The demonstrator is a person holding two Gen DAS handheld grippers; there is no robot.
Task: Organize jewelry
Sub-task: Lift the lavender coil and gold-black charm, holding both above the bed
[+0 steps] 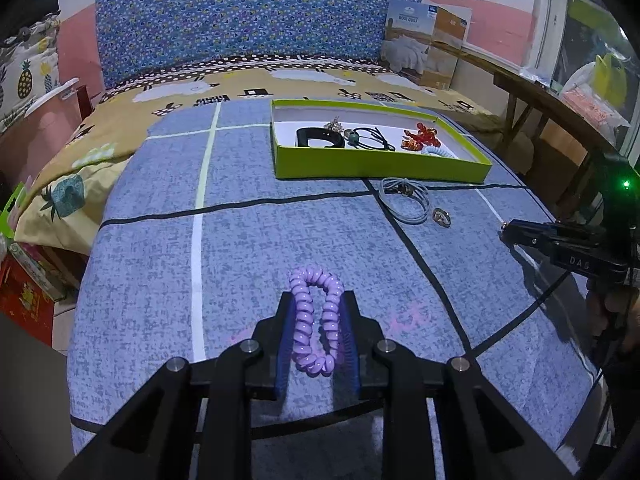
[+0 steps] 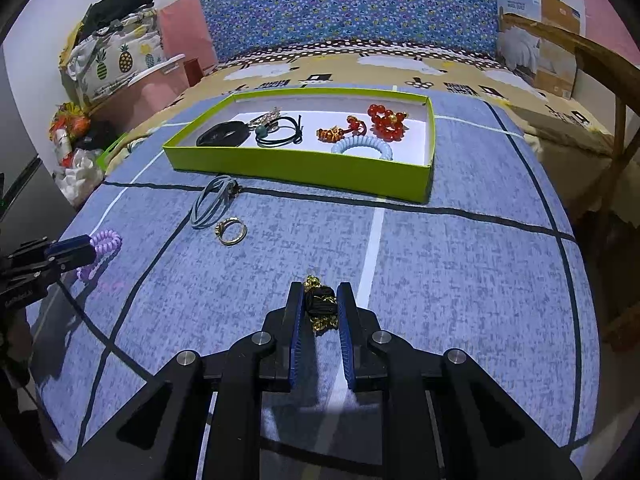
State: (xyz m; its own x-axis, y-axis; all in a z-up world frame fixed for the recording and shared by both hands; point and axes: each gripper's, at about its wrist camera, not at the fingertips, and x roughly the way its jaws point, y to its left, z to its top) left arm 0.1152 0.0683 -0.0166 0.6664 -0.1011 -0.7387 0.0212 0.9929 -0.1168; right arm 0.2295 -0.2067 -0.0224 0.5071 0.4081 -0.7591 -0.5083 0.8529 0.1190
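Your left gripper [image 1: 316,304] is clamped on the purple spiral hair tie [image 1: 316,320], whose coil stands squeezed between the two blue pads, well short of the green tray [image 1: 380,168] that serves as the landmark here. Your right gripper [image 2: 320,300] is clenched on a small black and gold trinket [image 2: 320,304], pinched between its pads, also on the near side of the tray and off toward its right half as the right wrist view shows it. Both grippers sit over the blue checked cloth [image 2: 460,280] that the tray rests on. Inside the tray you have, from its left end, a black band [image 2: 220,134], a dark cord with a teal bead [image 2: 278,132], a cluster of orange and gold charms [image 2: 340,130], a red bead bracelet [image 2: 386,120] at the far right, and a pale blue spiral tie [image 2: 366,146] against the tray's near wall. Just outside the tray's near wall, toward its left end, a grey-blue cord loop [image 2: 212,200] lies on the cloth, and a gold ring [image 2: 231,231] lies just beside that loop, a little farther from the tray. In the right wrist view your left gripper and its purple tie show at the left edge, nearer to you than the ring.
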